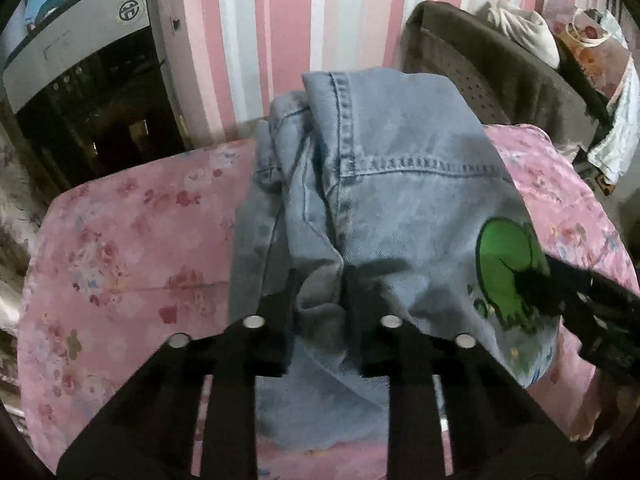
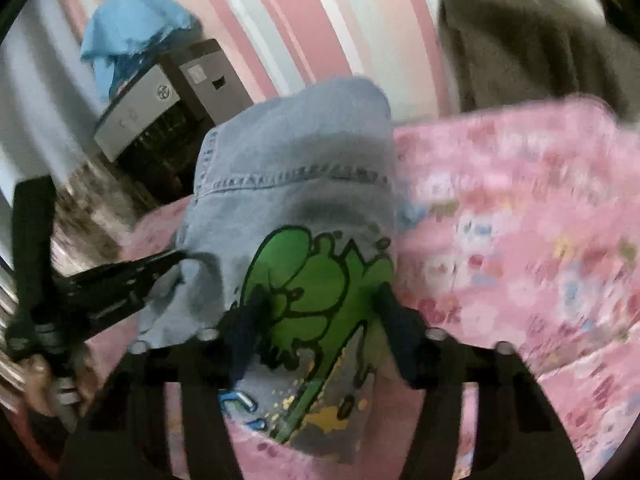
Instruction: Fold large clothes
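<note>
A light blue denim garment [image 1: 392, 184] with a green cartoon print [image 1: 508, 264] lies bunched on a pink floral cloth. My left gripper [image 1: 322, 296] is shut on a raised fold of the denim at its near left side. My right gripper [image 2: 320, 312] has its fingers on either side of the printed part of the denim [image 2: 296, 200]; whether they pinch the cloth I cannot tell, as the view is blurred. The right gripper also shows in the left wrist view [image 1: 560, 288], and the left gripper shows in the right wrist view [image 2: 176, 258].
The pink floral cloth [image 1: 120, 248] covers the surface. A striped pink wall [image 1: 280, 20] stands behind. A grey appliance [image 1: 80, 80] stands at the back left. A dark brown chair [image 1: 480, 60] with piled laundry is at the back right.
</note>
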The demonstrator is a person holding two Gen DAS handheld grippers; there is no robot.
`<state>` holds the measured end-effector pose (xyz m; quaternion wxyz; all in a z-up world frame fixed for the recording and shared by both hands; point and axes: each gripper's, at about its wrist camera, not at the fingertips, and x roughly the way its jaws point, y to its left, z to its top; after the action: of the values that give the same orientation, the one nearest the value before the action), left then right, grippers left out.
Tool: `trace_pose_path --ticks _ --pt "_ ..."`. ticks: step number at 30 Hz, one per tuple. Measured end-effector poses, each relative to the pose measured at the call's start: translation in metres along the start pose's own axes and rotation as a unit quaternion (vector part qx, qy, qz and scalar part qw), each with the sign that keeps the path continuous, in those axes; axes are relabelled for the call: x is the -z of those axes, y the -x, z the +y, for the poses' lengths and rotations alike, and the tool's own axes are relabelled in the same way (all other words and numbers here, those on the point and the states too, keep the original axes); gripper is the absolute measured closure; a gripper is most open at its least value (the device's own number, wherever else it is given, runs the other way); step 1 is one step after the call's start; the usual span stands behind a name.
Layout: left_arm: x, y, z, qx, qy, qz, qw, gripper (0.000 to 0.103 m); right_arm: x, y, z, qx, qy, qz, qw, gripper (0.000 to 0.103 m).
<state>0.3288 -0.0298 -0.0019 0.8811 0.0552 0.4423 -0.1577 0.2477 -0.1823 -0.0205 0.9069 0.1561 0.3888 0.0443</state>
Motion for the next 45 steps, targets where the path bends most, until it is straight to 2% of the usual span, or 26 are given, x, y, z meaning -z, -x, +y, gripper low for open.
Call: trace_pose_path --ticks 2,4,10,14,19,22,24,26,27,28,30,36,40,44,45 --pt "0.01 0.009 0.007 -0.008 0.012 -0.013 0.9998 0.092 0.0 0.005 0.014 0.011 0.024 -0.008 1.0 0.069" --pt "0.022 0.013 0.012 -0.008 0.016 -0.017 0.9997 0.093 0.001 0.008 0.027 0.014 0.049 -0.007 0.999 0.072" --pt "0.069 0.029 0.015 -0.042 0.005 -0.032 0.9986 0.094 0.022 0.01 0.063 0.043 0.132 -0.003 0.99 0.072" --pt "0.073 0.015 0.017 -0.05 0.002 -0.031 0.9983 0.094 0.025 -0.008 0.06 0.068 0.144 0.004 0.987 0.071" --pt "0.073 0.012 0.012 -0.065 -0.016 -0.035 0.9971 0.094 0.023 -0.008 0.056 0.06 0.143 0.004 0.988 0.069" --pt "0.07 0.017 0.015 -0.054 0.0 -0.033 0.998 0.092 0.019 0.001 0.05 0.047 0.124 -0.001 0.991 0.064" --pt "0.067 0.026 0.019 -0.052 0.017 -0.039 0.9978 0.082 0.018 0.009 0.046 0.035 0.105 -0.007 0.994 0.053" --pt "0.065 0.037 0.021 -0.074 0.037 -0.05 0.9953 0.057 0.019 0.015 0.044 0.035 0.097 -0.013 0.995 0.04" --pt "0.064 0.039 0.024 -0.086 0.045 -0.055 0.9937 0.036 0.019 0.018 0.043 0.039 0.097 -0.017 0.994 0.038" --pt "0.063 0.043 0.028 -0.095 0.054 -0.063 0.9921 0.023 0.02 0.021 0.042 0.041 0.095 -0.022 0.994 0.033" --pt "0.062 0.049 0.033 -0.091 0.066 -0.073 0.991 0.014 0.021 0.025 0.037 0.045 0.086 -0.026 0.995 0.029" --pt "0.056 0.041 0.037 -0.075 0.08 -0.067 0.9917 0.013 0.025 0.019 0.017 0.037 0.04 -0.003 0.999 0.026" --pt "0.059 0.012 0.037 -0.066 0.056 -0.027 0.9959 0.012 0.033 0.008 0.01 0.022 0.018 0.016 0.999 0.026" --pt "0.063 0.0 0.05 -0.009 0.072 -0.01 0.9973 0.012 0.036 -0.009 0.009 -0.01 -0.003 0.033 0.999 0.024" --pt "0.064 -0.004 0.051 0.007 0.079 -0.004 0.9968 0.013 0.036 -0.013 0.011 -0.002 0.0 0.033 0.999 0.024"
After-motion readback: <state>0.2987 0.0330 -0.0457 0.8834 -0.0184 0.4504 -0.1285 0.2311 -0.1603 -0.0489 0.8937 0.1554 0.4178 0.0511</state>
